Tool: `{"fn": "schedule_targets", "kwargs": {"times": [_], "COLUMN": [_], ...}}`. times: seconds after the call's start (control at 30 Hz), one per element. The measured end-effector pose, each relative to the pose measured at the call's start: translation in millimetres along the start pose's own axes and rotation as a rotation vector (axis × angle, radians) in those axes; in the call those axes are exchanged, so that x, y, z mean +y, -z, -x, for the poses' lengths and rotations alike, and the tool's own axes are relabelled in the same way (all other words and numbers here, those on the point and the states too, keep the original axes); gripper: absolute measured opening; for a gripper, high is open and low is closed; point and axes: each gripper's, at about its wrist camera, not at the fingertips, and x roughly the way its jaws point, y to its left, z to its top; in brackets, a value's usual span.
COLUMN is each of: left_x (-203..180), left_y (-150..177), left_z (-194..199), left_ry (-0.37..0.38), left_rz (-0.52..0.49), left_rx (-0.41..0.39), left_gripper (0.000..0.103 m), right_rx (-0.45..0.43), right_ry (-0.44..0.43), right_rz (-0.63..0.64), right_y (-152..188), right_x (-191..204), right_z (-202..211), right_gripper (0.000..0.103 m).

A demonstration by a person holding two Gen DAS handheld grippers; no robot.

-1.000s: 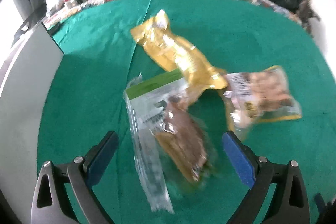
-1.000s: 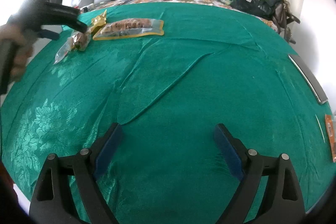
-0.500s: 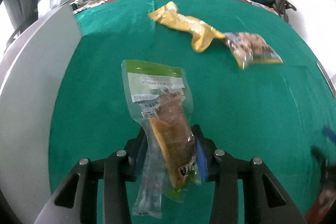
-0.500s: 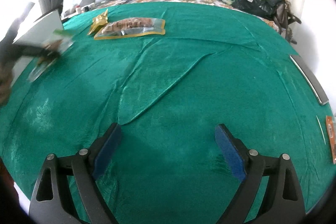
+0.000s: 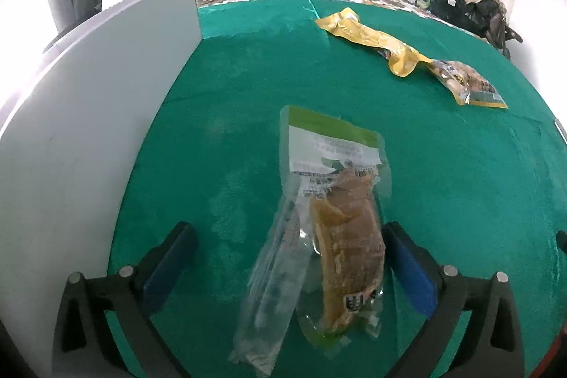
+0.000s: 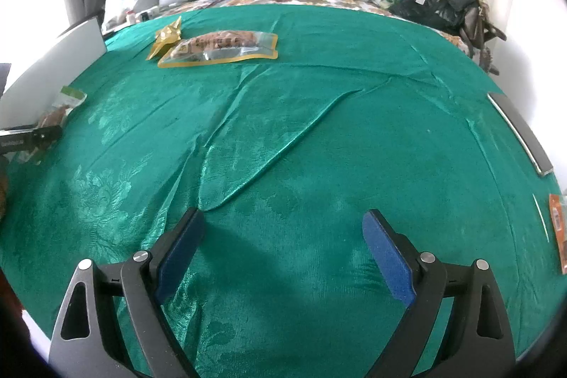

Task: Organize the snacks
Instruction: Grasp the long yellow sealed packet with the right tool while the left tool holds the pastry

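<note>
Left gripper [image 5: 288, 254], spread wide, straddles the green-topped snack pouch [image 5: 329, 211], gripping nothing.

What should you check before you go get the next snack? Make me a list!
1. Left gripper open: ok, its fingers are spread wide.
2. Green-topped snack bag let go: ok, it lies between the open fingers; whether one finger brushes it, cannot tell.
3. Bag placed beside the white board: ok, it lies on the green cover near it, not touching it.
4. Next snacks in view: ok, the yellow bag and the clear bag with yellow edges lie farther back.
5. Those two lying apart: not ok, their ends overlap.
6. Right gripper free: ok, open and empty.
</note>
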Motion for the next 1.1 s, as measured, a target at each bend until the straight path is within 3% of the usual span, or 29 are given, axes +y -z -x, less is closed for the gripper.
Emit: {"fn": "schedule_targets", "kwargs": {"times": [0.13,0.2,0.3,0.37,0.47,0.63,0.8,0.83,0.9,1.0,1.1], "left_x": [0.4,0.0,-0.2,-0.2,-0.2,0.1,0.1,0.2,-0.5,-1.1,-1.0], "left_y": [0.4,1.4,2.4,2.2,2.2,2.1,2.1,2.1,3.0,2.7,2.6], "left_z": [-0.8,-0.2,1.1,1.1,1.2,1.3,1.3,1.3,2.0,1.2,0.8], "left_ry": [-0.001,0.0,-0.001,0.0,-0.001,0.0,0.0,0.001,0.002,0.003,0.003], "left_rz": [0.004,0.005,0.006,0.006,0.006,0.006,0.006,0.007,0.008,0.008,0.008], "left_rx": [-0.004,-0.004,-0.004,-0.004,-0.004,-0.005,-0.005,-0.004,-0.005,-0.004,-0.004], "left_gripper": [0.103,0.103,0.103,0.103,0.103,0.103,0.103,0.103,0.103,0.103,0.103], "right_rx": [0.083,0.113,0.15,0.116,0.042,0.144,0.251,0.273,0.278,0.297,0.275], "right_ry": [-0.046,-0.221,-0.398,-0.376,-0.301,-0.277,-0.113,-0.119,-0.175,-0.284,-0.397], "right_rz": [-0.068,-0.233,-0.359,-0.281,-0.041,0.175,0.329,0.331,0.302,0.269,0.316], "right_y": [-15.7,-36.1,-71.8,-111.3,-178.0,-253.4,-264.2,-260.8,-260.6,-250.1,-210.5], "right_x": [-5.5,-14.6,-10.5,5.4,47.4,134.3,193.8,195.4,194.1,195.5,190.2], "right_z": [-3.7,-9.6,-30.2,-41.0,-59.5,-129.3,-200.7,-206.1,-203.0,-178.2,-123.9], "right_gripper": [0.092,0.092,0.09,0.09,0.091,0.091,0.089,0.081,0.047,0.044,0.044]}}
